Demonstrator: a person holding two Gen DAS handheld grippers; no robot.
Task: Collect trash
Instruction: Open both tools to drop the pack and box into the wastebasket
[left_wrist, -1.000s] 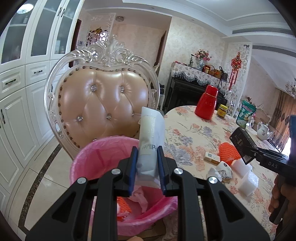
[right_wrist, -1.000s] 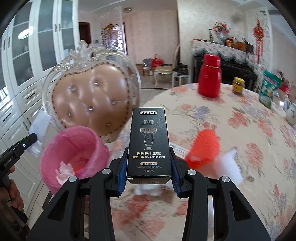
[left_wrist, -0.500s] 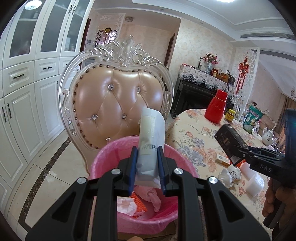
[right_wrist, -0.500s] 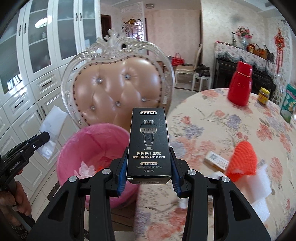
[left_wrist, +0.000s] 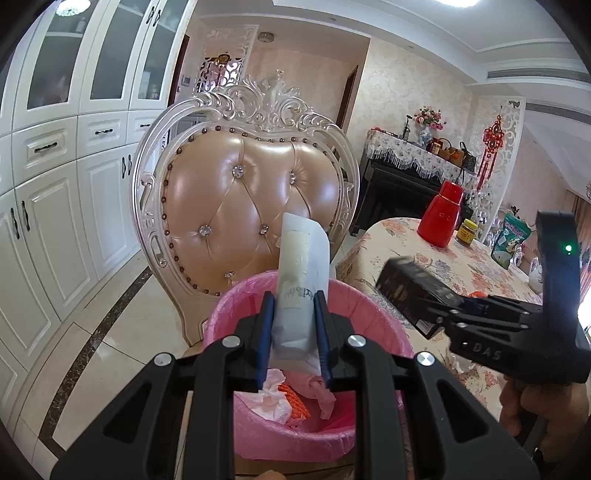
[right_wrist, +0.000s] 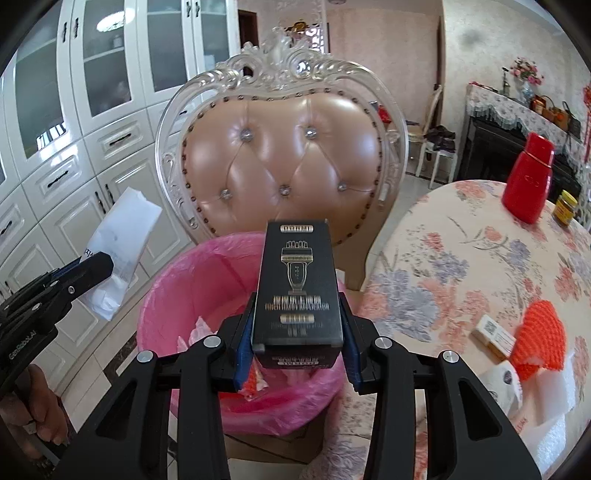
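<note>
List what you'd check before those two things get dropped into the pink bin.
1. Left hand-held gripper shut on the white packet: ok.
2. Right hand-held gripper shut on the black box: ok.
3. Packet over the pink bin opening: ok in the left view; the right view shows it nearer the rim.
4. Box over the opening: ok.
5. Room left in the bin above the tissue and orange scraps: ok.
6. Grippers clear of each other: ok.

The black box (right_wrist: 299, 291) has moved over, seemingly above, the pink bin (right_wrist: 177, 295).
</note>
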